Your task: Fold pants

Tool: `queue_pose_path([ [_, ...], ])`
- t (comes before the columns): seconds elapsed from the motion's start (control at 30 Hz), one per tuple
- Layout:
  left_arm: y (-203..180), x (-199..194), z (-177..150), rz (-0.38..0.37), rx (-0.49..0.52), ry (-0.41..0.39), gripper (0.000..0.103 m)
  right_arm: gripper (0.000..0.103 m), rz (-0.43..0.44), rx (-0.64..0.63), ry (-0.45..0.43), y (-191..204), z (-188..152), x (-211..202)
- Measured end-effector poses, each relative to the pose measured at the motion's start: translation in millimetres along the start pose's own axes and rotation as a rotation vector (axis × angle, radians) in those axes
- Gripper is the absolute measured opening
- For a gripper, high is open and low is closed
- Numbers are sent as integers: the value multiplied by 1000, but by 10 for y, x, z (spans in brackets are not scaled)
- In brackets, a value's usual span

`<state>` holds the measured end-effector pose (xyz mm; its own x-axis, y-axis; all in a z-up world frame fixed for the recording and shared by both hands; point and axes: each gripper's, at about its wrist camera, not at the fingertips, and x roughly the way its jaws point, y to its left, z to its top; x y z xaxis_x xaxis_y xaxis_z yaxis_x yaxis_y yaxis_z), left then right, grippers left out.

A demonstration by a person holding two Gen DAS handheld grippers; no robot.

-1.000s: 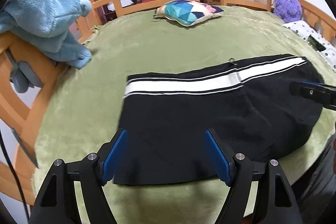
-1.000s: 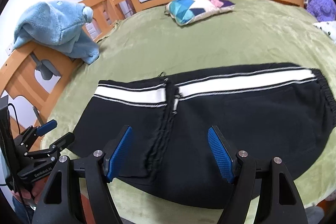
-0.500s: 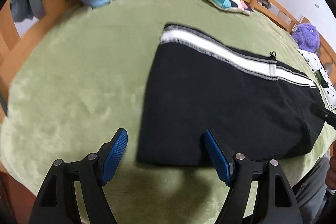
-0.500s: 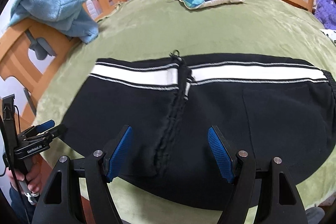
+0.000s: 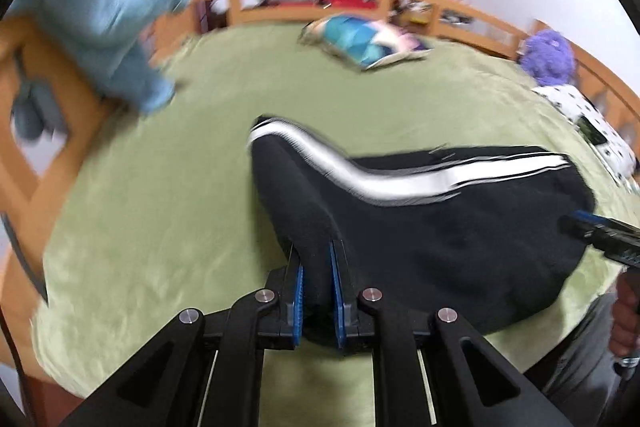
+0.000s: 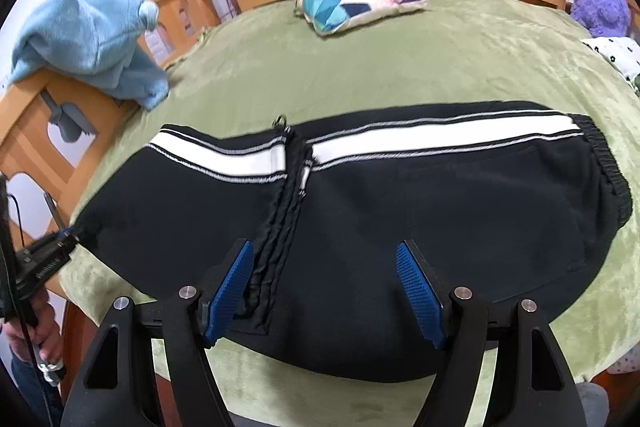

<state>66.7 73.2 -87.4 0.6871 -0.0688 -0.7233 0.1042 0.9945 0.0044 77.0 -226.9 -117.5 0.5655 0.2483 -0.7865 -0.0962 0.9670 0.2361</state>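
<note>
**Mei:** Pants [image 5: 420, 227], black with a white side stripe, lie across the green bedspread [image 5: 160, 207], already doubled once. What could spoil the fold from here?

**Tom:** Judging by how they lie, the left gripper [image 5: 318, 291] has only the near left corner pinched. If that corner is carried over alone, the cloth may drag, twist or slide off the layer beneath, and the stripe would no longer line up. A thin bite could also slip out midway.

**Mei:** So the left fingers are clenched?

**Tom:** Yes, the blue pads [image 5: 298, 293] press on a ridge of black cloth that rises between them; the stripe curves away beyond and to the right of them.

**Mei:** And further right?

**Tom:** The right gripper [image 6: 322, 297] is released, its jaws wide. The near hem of the pants runs between its fingers, and the cuff seam sits just beside the left pad [image 6: 228, 293], but neither pad presses on cloth. The waistband lies far off to the right of those fingers
</note>
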Motion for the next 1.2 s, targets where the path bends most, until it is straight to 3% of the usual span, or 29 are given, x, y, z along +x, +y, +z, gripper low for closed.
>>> queue_pose_path([
  [0.27, -1514, -235, 335, -85, 243, -62, 11, 73, -53, 35, -70, -653, -74, -492],
  [0.43, -2261, -42, 289, -155, 319, -19, 11, 73, -128, 87, -74, -1262, -221, -817],
  [0.6, -2652, 137, 120, -208, 361, 60, 11, 73, -173, 161, -68, -1718, -364, -938],
  [0.8, -2502, 4, 195, -236, 313, 54, 23, 73, -141, 211, -50, -1853, -379, -787],
  [0.87, -2358, -94, 275, -236, 278, 22, 38, 73, -118, 203, -44, -1770, -332, -704],
  [0.9, -2256, -140, 316, -224, 258, 5, 40, 73, -105, 194, -44, -1712, -298, -661],
  [1.0, -1950, -135, 413, -185, 200, -3, 41, 73, -55, 158, -48, -1468, -200, -523],
  [1.2, -1242, 140, 380, -83, 83, 72, 45, 73, 95, 129, -5, -1000, -42, -62],
])
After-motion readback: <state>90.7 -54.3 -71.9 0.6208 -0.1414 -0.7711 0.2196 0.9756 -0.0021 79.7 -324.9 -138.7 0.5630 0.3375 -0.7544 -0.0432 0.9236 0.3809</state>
